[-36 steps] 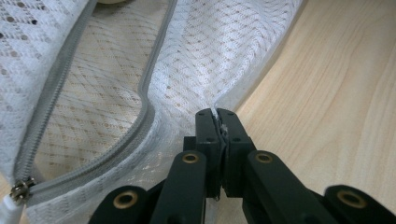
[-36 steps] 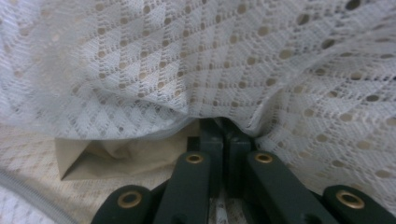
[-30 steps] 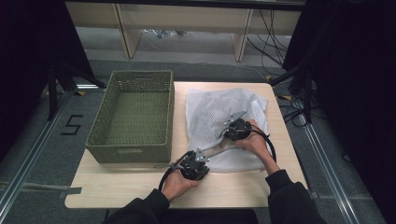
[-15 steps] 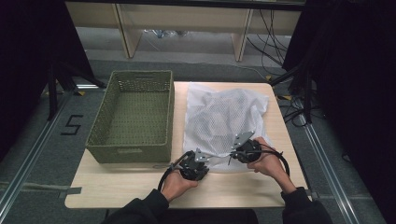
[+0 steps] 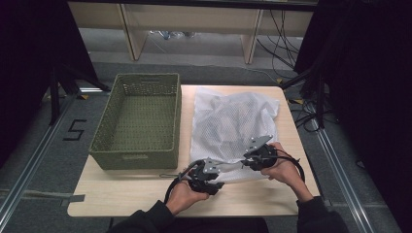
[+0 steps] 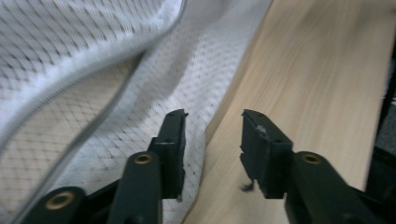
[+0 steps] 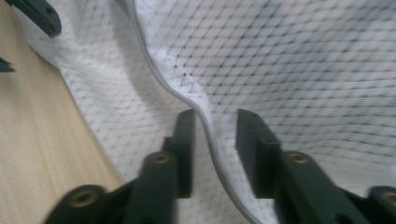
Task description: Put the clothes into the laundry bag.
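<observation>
Meanwhile, a white mesh bag (image 5: 233,126) lies on the desk's (image 5: 121,194) right half, beside a green basket (image 5: 138,119). At its near edge, left hand-held gripper (image 6: 212,140) and right hand-held gripper (image 7: 215,137) have just been opening, jaws spread, pinching nothing.

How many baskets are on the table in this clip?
1: a green woven basket on the left half of the table, beside the white mesh bag. Nothing shows inside it, and no second basket is visible.
</observation>
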### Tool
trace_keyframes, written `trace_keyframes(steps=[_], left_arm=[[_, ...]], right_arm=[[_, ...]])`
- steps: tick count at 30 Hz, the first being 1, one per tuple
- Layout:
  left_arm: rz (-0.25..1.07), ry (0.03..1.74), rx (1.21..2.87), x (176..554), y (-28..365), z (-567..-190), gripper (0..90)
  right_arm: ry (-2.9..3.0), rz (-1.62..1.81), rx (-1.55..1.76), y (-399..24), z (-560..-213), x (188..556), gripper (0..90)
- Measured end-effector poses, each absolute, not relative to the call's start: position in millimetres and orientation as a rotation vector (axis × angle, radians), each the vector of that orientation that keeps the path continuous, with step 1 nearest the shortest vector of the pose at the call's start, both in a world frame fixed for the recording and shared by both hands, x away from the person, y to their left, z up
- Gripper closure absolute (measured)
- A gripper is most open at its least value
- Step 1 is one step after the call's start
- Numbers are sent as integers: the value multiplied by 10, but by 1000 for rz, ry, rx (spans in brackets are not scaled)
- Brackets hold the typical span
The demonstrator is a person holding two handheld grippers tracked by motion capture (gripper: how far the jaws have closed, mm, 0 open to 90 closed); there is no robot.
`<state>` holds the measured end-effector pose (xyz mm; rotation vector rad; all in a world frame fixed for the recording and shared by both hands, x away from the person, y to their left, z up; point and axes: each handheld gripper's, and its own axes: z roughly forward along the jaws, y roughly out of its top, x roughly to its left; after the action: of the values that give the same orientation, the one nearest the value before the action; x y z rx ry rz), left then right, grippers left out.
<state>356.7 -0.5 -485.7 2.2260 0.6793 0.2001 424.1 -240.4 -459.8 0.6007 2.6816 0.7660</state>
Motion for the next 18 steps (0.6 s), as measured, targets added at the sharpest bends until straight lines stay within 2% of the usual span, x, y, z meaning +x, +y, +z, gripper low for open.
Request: trace_keyframes(steps=[2,7,18], left_arm=[[202,666,2219,3535,49,-4781,535],[256,672,2199,3456,258,-4663,421],[296,739,2133,3388,715,-4597,301]], right_arm=[[2626,816,664,-2442,-4536,4174,560],[2468,994,756,-2587,-4374,4129,426],[2356,1126,947,-2690,-4371,4090,363]])
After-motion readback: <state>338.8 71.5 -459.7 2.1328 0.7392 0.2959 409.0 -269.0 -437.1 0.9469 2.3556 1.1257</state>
